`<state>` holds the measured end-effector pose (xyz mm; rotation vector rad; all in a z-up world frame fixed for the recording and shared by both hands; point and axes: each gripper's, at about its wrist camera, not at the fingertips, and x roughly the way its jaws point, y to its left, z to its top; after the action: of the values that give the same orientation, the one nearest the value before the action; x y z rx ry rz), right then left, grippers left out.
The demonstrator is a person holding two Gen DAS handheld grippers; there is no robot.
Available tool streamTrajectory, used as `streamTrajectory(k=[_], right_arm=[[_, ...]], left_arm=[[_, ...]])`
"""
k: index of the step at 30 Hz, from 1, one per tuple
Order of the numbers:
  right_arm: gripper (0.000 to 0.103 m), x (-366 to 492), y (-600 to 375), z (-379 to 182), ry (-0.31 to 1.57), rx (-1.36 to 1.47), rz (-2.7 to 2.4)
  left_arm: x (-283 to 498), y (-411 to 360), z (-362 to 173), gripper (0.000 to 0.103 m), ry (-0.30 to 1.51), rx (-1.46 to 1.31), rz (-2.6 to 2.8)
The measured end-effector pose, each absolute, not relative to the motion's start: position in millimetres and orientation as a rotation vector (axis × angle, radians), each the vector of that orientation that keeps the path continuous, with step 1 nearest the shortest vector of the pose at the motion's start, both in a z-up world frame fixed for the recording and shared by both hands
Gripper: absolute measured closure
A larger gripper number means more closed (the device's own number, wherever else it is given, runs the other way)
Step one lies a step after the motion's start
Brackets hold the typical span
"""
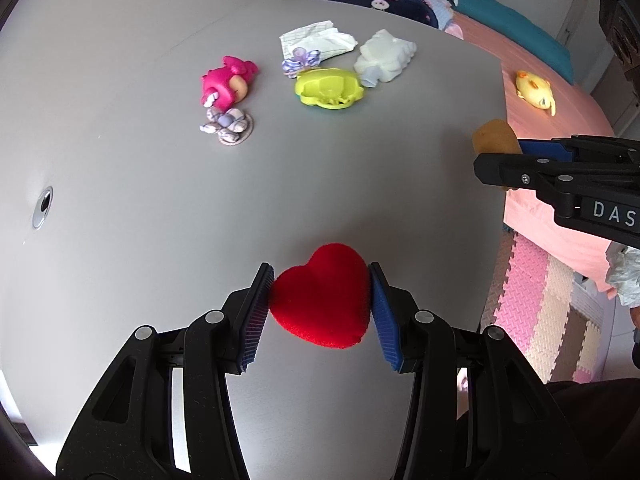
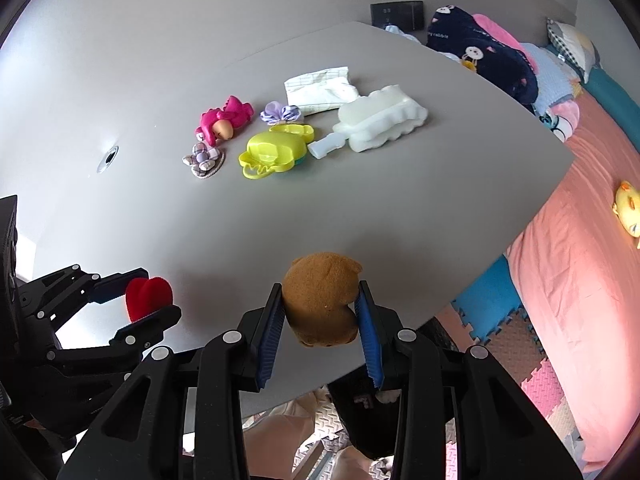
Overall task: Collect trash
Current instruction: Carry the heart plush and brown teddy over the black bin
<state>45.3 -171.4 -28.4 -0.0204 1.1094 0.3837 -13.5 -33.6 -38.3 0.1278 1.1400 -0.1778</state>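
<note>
My left gripper [image 1: 322,308] is shut on a red heart-shaped sponge [image 1: 322,294] and holds it above the near part of the grey table [image 1: 160,200]. My right gripper [image 2: 322,316] is shut on a brown bear-shaped sponge [image 2: 322,300] over the table's near right edge. Each shows in the other view: the heart [image 2: 148,296] at lower left, the bear [image 1: 494,136] at right. Crumpled white paper [image 1: 320,40] and a white foam piece [image 1: 384,58] lie at the far side of the table.
A pink doll [image 1: 226,82], a yellow-green plastic toy [image 1: 328,88] and two small fabric flowers [image 1: 228,124] lie mid-table. A bed with a pink sheet [image 2: 580,240], a yellow duck toy [image 2: 628,208] and piled bedding [image 2: 488,52] is on the right. Foam floor mats [image 1: 540,312] lie below.
</note>
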Motion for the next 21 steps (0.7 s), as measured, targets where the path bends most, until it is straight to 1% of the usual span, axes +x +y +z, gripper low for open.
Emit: streamTrajectory(k=[21], right_arm=[[0.066,-3.9,-289.3,-12.4,1.058,0.144,0.165]], left_arm=[[0.3,-149.5,-28.9,0.056,1.103,0.308,-0.441]])
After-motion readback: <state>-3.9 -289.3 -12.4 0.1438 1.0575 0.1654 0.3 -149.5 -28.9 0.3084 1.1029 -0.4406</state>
